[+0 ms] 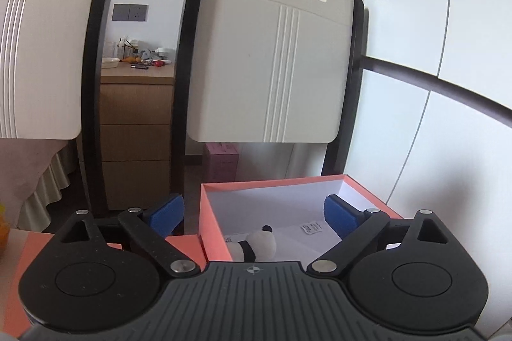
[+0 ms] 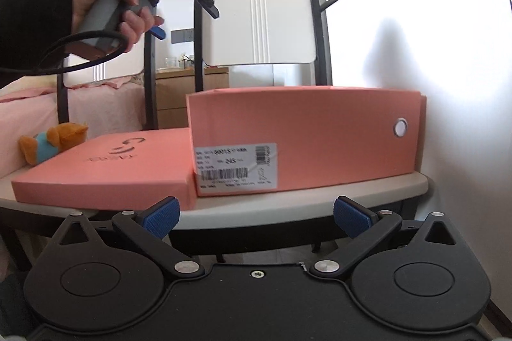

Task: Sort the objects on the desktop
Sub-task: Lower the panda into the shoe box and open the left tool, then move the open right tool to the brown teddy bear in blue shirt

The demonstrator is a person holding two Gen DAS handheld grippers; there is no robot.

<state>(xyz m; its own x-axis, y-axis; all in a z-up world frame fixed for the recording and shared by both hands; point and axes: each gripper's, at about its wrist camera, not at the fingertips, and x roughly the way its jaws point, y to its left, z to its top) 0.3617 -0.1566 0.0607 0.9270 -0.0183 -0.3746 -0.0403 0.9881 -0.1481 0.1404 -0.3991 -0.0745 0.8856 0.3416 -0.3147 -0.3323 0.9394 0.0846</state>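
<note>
From the left wrist camera, the left gripper hangs above the open salmon-pink cardboard box, its blue-padded fingers spread wide and holding nothing. Inside the box, on its white floor at about six o'clock in the frame, lies a small black-and-white panda plush toy, with a small white printed packet just beside it toward four o'clock. The flat salmon-pink box lid shows at eight o'clock, partly hidden by the gripper body. Behind the box stands a cream-backed chair with a dark frame, and a wooden drawer cabinet sits at ten o'clock with small clutter on top

From the right wrist camera, the right gripper sits low before the pale table edge, jaws wide apart and empty. The box rests on the table with its white barcode label facing the camera. The lid lies touching the box's side at nine o'clock. Beyond the lid, at nine o'clock, an orange and teal plush toy sits on the table. At eleven o'clock a person's hand in a black sleeve grips the other gripper's grey handle above the lid
</note>
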